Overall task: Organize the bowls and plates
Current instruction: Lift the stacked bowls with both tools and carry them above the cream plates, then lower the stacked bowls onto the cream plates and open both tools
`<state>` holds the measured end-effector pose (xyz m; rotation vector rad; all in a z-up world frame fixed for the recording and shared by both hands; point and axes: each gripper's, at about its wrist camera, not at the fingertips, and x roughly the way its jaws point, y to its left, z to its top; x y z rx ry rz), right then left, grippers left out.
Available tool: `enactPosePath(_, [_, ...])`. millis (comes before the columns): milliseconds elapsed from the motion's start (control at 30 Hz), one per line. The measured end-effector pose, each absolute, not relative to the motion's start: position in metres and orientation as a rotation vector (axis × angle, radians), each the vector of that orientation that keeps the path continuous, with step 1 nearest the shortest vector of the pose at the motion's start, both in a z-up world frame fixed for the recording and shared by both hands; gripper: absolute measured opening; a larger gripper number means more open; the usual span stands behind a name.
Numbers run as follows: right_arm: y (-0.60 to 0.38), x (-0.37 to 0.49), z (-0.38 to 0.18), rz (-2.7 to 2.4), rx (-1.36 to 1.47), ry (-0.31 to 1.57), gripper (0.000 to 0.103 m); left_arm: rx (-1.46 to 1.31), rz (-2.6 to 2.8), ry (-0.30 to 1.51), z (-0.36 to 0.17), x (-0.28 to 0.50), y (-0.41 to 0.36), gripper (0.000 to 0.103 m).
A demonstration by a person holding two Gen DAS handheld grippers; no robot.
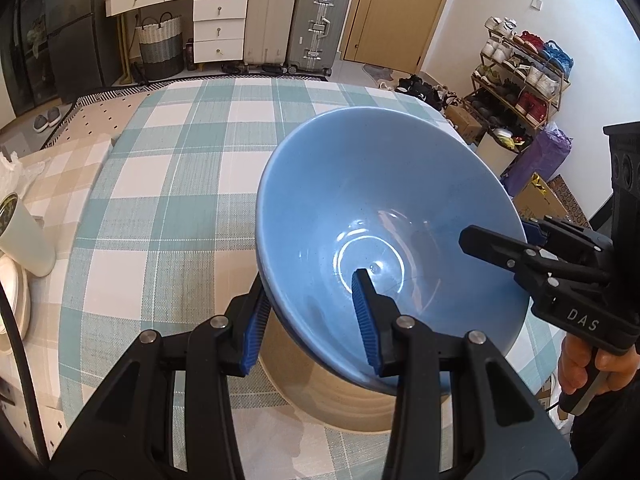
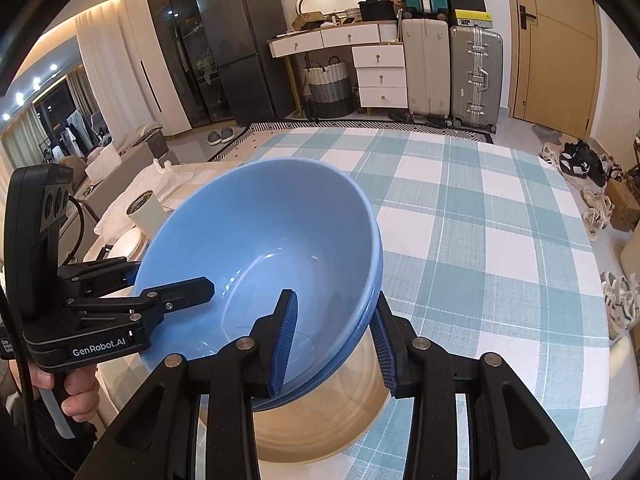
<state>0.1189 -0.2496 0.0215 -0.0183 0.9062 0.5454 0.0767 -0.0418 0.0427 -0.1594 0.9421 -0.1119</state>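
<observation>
While both tongs clamp opposite rims, left tongs (image 1: 316,320) and right tongs (image 2: 334,344), the glossy blue bowl (image 1: 384,216) tilts. It's over a beige bowl (image 1: 340,400) on the checked bench (image 1: 168,184).

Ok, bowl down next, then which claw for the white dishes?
Probably left: the white dishes lie just behind the left claw; the right claw would have to cross the blue bowl.

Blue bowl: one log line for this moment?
blue bowl: tilted, over beige plate | left gripper: clamps rim | right gripper: clamps opposite rim

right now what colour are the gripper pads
Blue, ribbed pads, clearest in the right wrist view.
</observation>
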Motion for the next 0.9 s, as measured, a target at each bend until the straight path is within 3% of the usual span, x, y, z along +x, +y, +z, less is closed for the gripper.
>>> enactPosePath(633, [-0.246,0.137,0.001,0.52,-0.042,0.936,0.037,-0.172,-0.151,0.934,0.027,0.101,-0.036,0.042])
enactPosePath(800, [-0.246,0.139,0.0,0.518,-0.054,0.928,0.038,-0.153,-0.142,0.927,0.026,0.104,-0.037,0.048])
enactPosePath(900, [-0.246,0.139,0.0,0.517,-0.055,0.925,0.044,-0.139,-0.13,0.921,0.028,0.103,-0.036,0.053])
